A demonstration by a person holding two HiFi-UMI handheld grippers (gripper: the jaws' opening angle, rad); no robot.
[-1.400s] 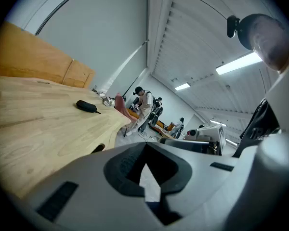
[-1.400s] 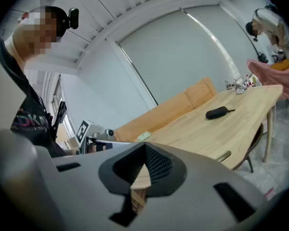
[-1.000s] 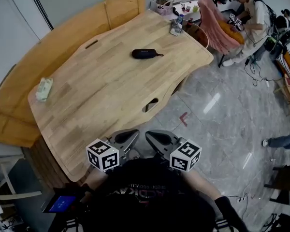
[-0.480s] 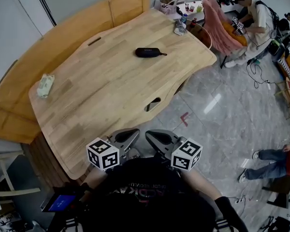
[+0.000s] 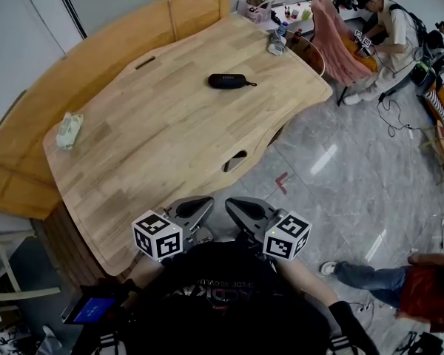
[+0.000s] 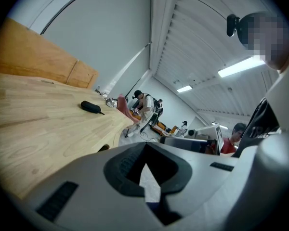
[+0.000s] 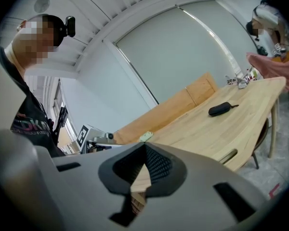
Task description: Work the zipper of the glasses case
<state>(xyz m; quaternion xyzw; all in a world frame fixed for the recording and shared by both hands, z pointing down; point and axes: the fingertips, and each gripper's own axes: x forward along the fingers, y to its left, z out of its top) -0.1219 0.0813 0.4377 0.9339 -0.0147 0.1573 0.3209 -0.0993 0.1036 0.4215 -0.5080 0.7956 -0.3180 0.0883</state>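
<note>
A black zipped glasses case [image 5: 229, 81] with a short wrist cord lies on the far half of the wooden table [image 5: 155, 146]. The left gripper view catches it far off as the case [image 6: 90, 107], and the right gripper view as the case [image 7: 220, 109]. My left gripper [image 5: 201, 207] and right gripper [image 5: 232, 205] are held close to my chest, off the table's near edge, far from the case. Both have their jaws closed together with nothing between them.
A pale packet [image 5: 69, 130] lies near the table's left edge. Small bottles and clutter [image 5: 273, 41] sit at the far corner. A wooden bench back [image 5: 96, 58] runs behind the table. People sit at the back right [image 5: 385, 28], and a walker [image 5: 399, 287] crosses the grey floor.
Both grippers have stayed put. A person in red has walked along the floor at the right, from the edge toward the lower right.
</note>
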